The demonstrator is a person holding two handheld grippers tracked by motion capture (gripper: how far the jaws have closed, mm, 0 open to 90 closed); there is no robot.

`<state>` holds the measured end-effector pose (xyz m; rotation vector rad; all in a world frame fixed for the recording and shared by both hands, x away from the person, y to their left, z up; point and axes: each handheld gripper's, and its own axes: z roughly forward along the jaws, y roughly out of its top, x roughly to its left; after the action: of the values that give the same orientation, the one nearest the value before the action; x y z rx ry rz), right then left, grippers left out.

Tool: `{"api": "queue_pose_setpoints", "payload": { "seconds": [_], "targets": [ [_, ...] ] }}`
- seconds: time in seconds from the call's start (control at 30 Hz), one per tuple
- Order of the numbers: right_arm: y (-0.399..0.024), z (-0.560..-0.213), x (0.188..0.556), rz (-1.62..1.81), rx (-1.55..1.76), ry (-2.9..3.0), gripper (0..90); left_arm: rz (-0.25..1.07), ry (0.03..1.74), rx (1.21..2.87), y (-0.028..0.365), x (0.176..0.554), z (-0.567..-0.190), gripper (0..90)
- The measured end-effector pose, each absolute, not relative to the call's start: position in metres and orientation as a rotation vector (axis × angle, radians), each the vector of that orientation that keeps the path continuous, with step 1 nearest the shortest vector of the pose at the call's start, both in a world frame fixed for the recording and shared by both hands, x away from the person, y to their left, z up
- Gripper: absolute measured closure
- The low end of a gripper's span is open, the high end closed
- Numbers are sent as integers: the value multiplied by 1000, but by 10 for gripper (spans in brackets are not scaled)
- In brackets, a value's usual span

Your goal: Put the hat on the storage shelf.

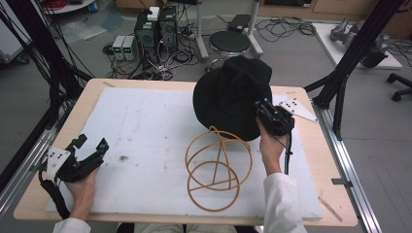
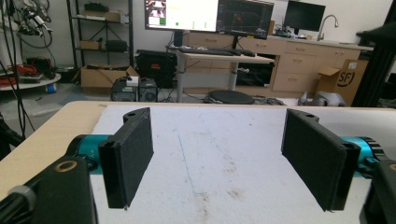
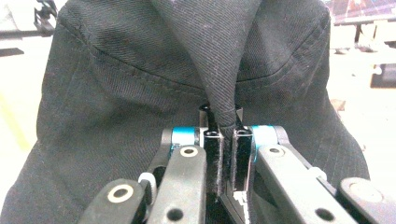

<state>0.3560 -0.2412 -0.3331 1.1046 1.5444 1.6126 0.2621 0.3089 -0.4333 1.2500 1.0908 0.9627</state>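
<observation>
Right claw (image 1: pixel 263 108) pinched tight on brim fold of black hat (image 1: pixel 228 94), hat held up over desk (image 1: pixel 145 126), just behind wire stand (image 1: pixel 218 167). Left claw (image 1: pixel 90 144) wide, empty, resting. Likely next: lower crown onto stand's top loop, centred.

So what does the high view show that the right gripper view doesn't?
The high view alone takes in the wire hat stand lying on the white mat, and the left gripper with jaws apart. The right gripper view alone gives the close grip: the right gripper pinching a fold of the brim. Both show the black hat held by that gripper.
</observation>
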Motion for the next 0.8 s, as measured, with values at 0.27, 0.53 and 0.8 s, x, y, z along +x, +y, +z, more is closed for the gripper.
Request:
{"api": "queue_pose_setpoints", "payload": {
  "seconds": [0.27,0.53,0.8],
  "targets": [
    [-241,-305,346,1680,1015,1488,875,962,1088,1252,309,263,-434,252],
    [-245,-289,340,1762,994,1446,874,954,1086,1253,308,263,-434,251],
    [-252,-271,331,1851,950,1425,874,943,1081,1261,307,264,-434,253]
  ]
}}
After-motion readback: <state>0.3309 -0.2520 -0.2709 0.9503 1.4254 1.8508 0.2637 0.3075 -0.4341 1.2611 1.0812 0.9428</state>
